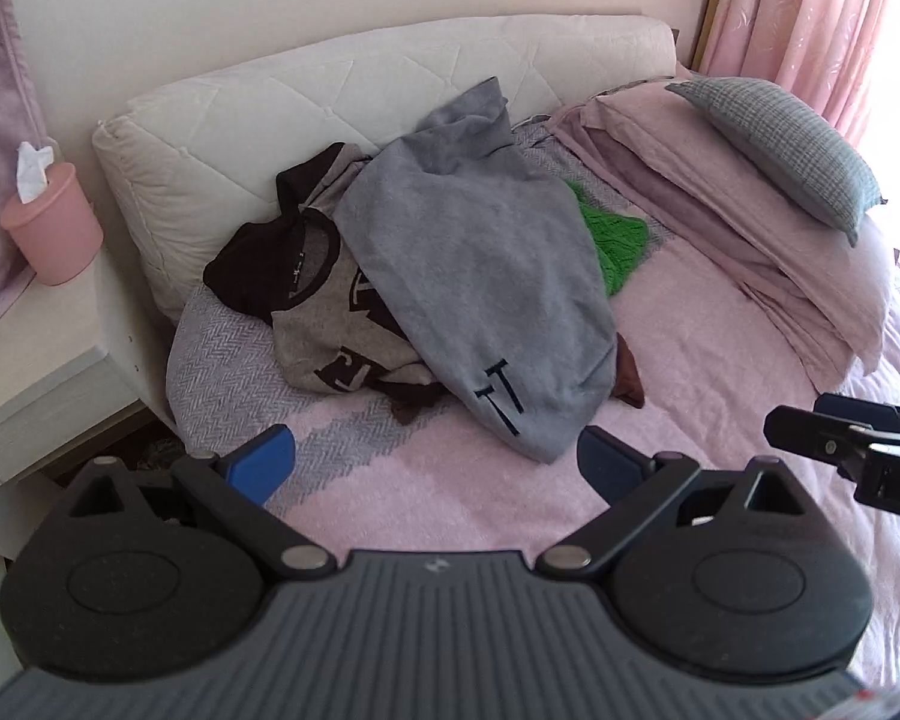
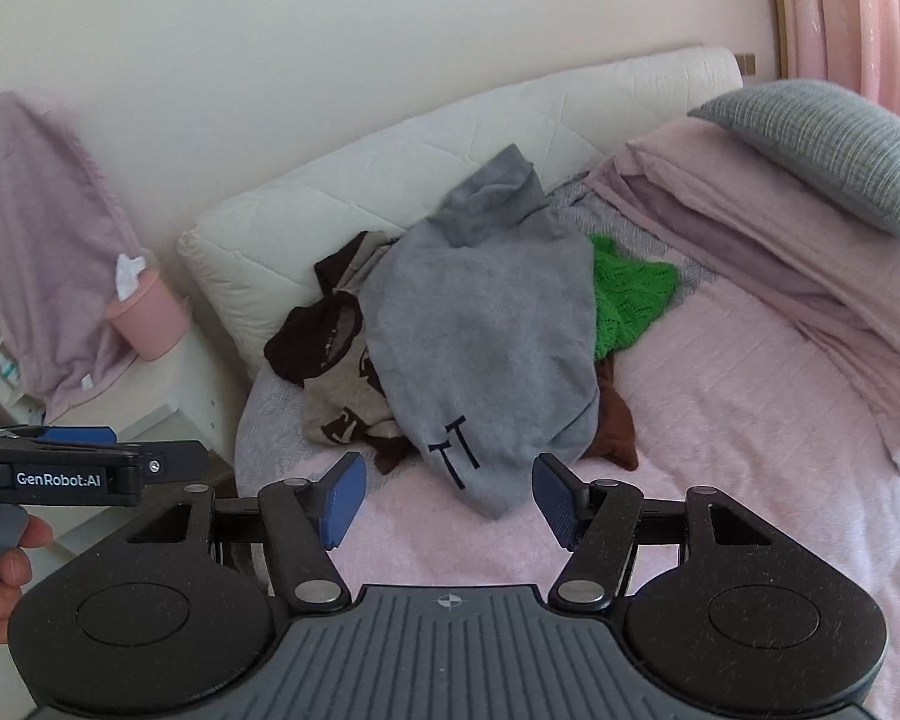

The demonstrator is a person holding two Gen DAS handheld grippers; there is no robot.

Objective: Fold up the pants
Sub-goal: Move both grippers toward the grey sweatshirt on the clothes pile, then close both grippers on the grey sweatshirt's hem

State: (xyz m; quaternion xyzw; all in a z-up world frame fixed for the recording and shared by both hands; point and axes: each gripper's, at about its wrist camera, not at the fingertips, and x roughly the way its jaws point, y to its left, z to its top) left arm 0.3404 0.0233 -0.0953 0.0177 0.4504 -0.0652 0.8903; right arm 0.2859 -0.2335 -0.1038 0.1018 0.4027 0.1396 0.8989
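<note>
Left gripper (image 1: 435, 465) and right gripper (image 2: 448, 501) are both hovering with jaws spread, empty, flanking the grey pants (image 2: 486, 354) heaped on the bed (image 2: 720, 420), apparently lining up a first grasp

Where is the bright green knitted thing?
In both views the bright green knitted garment lies on the bed, peeking out from under the right edge of the grey fleece garment.

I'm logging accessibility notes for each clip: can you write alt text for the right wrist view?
The open right gripper hovers over a pink bedspread, aimed at a grey fleece garment with dark "TT" lettering heaped on other clothes. The left gripper juts in from the left edge.
</note>
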